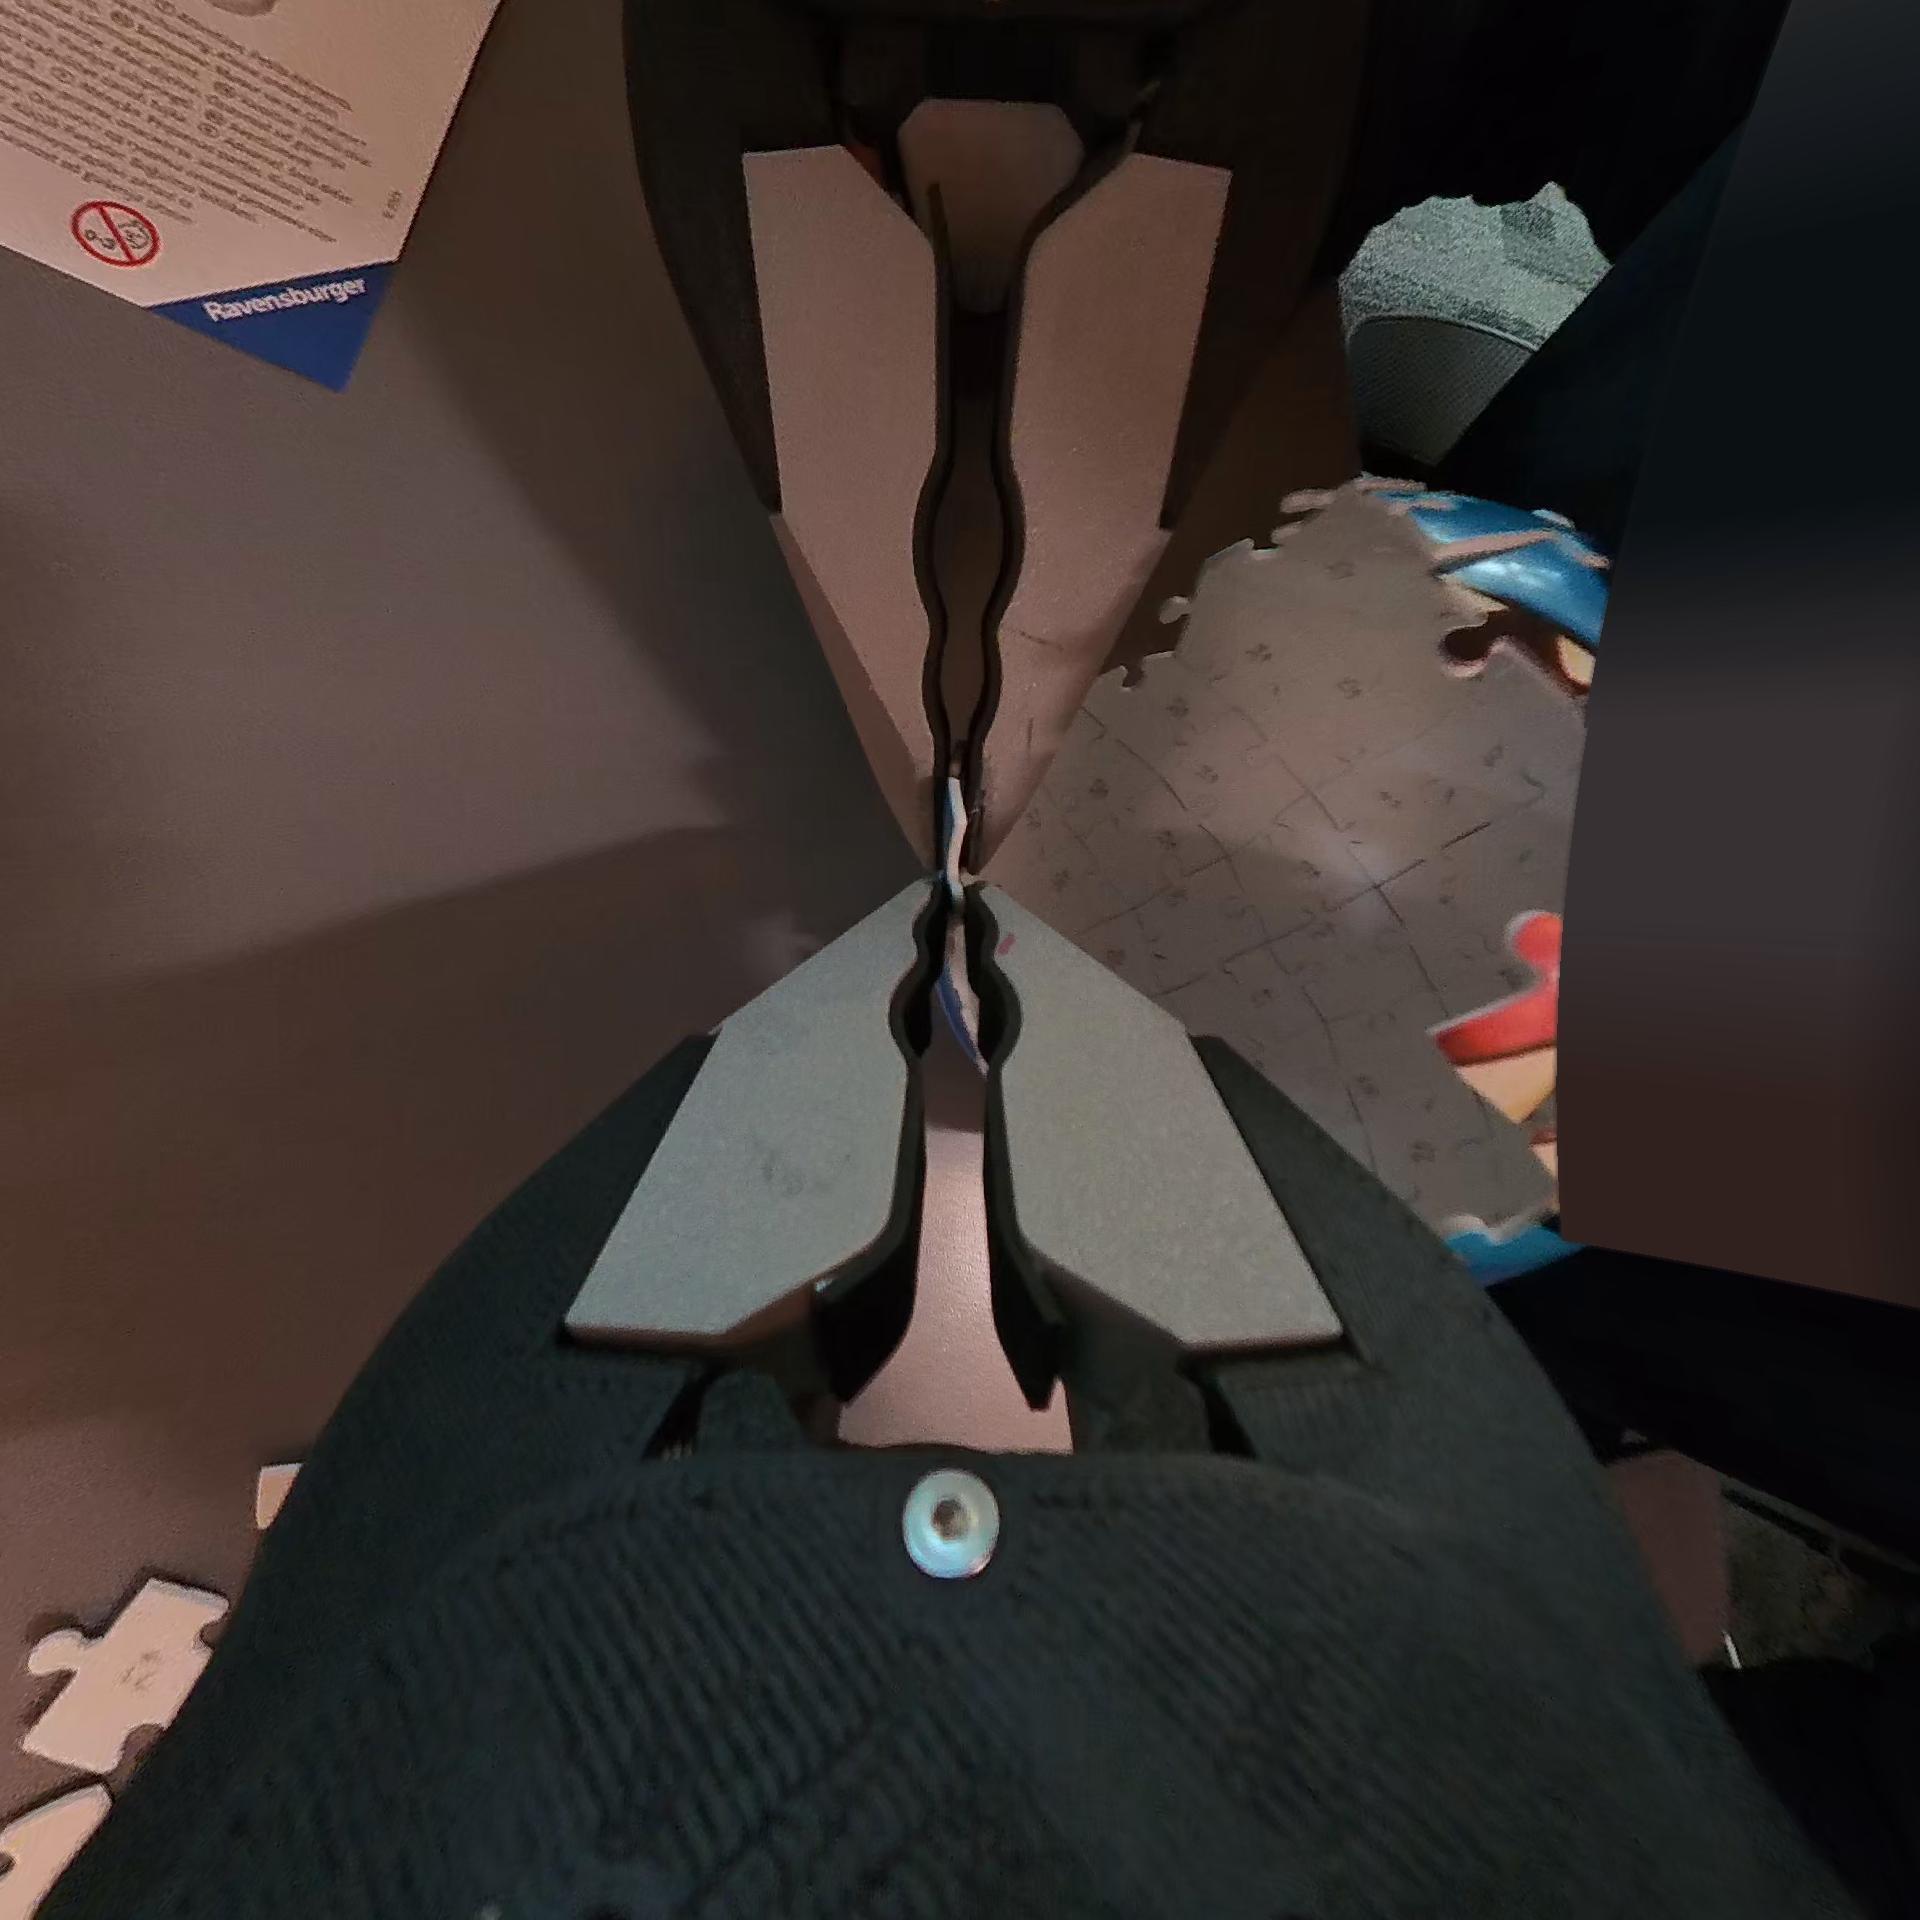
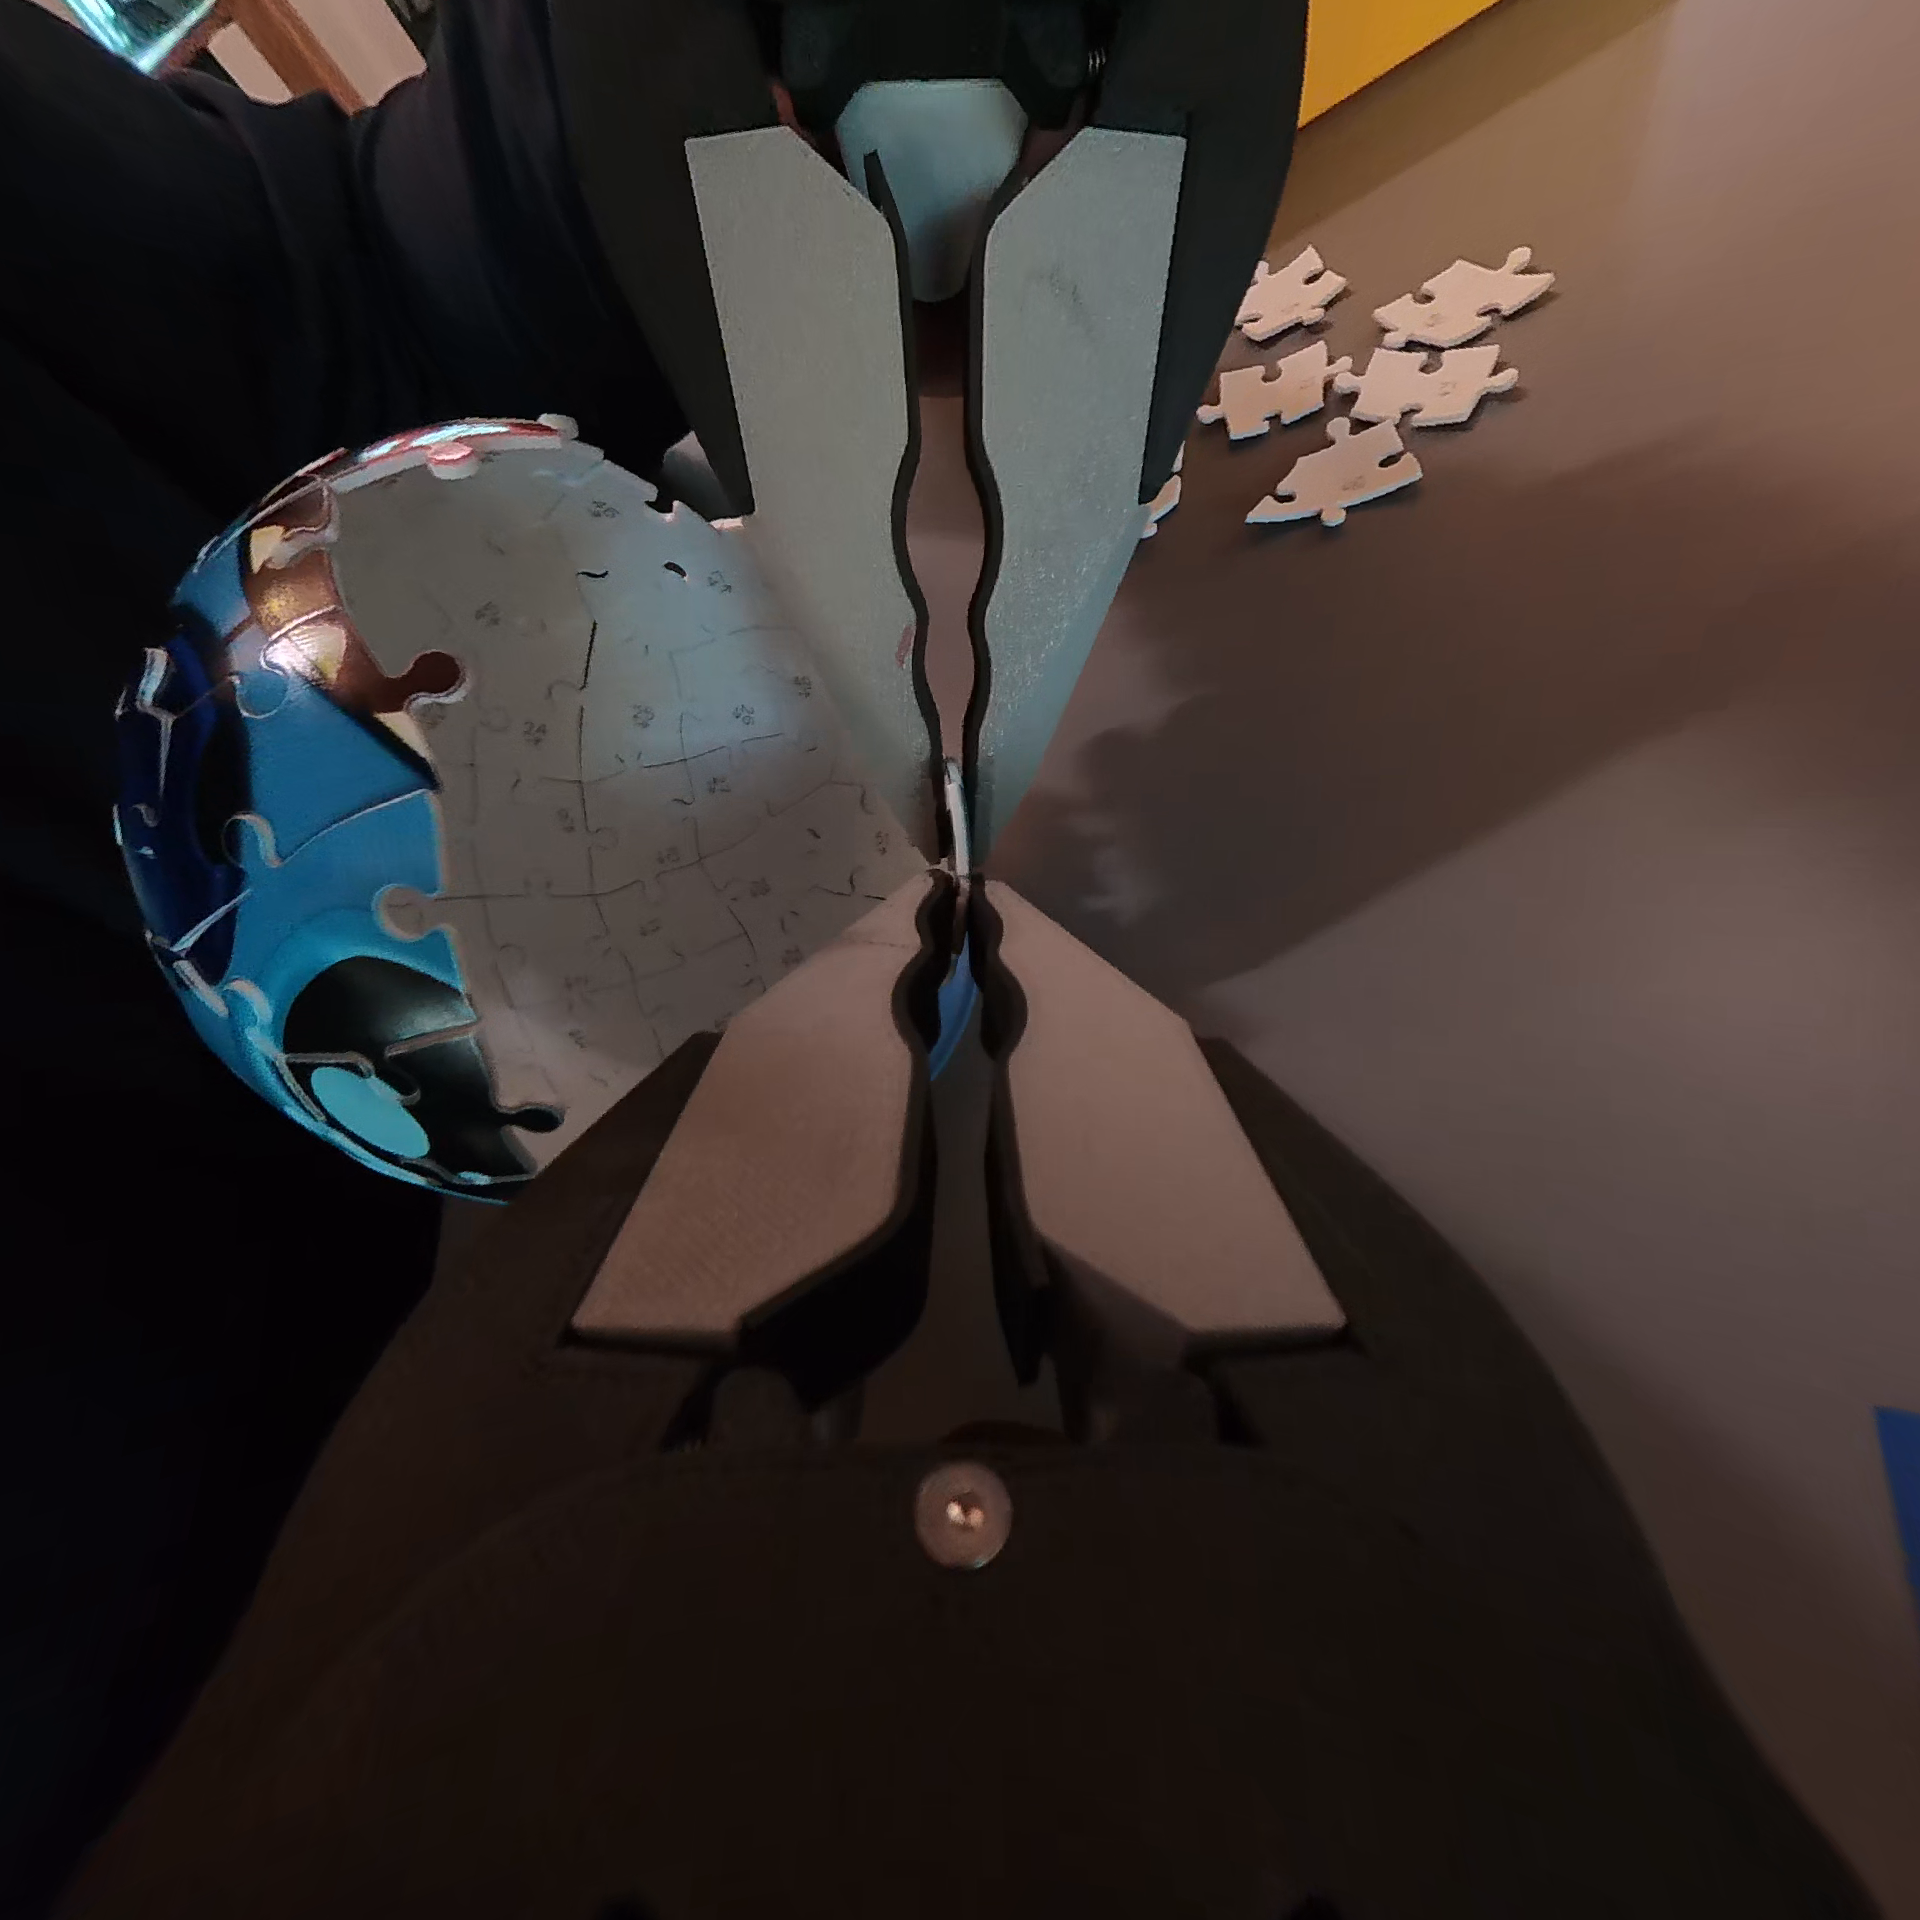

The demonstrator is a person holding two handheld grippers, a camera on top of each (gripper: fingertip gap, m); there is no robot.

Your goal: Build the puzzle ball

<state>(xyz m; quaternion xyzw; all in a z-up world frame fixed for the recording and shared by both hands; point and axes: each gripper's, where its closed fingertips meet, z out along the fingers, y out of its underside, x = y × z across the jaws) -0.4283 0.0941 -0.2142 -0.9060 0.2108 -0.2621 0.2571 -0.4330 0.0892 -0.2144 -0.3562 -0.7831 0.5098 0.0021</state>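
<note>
Progress: puzzle ball (image 2: pixel 343 810) roughly half built, an open shell with its grey numbered inside showing, glossy blue outside. Left gripper (image 1: pixel 954 904) and right gripper (image 2: pixel 956 902) meet tip to tip, both jaws pinching the shell's rim edge (or a piece seated there, can't tell which), shell held up off the desk (image 2: pixel 1558 935). Still to fit: loose pieces (image 2: pixel 1371 384) face-down beyond the left gripper, more pieces (image 1: pixel 114 1662) near the camera. Instruction sheet (image 1: pixel 208 156) lies unused.
</note>
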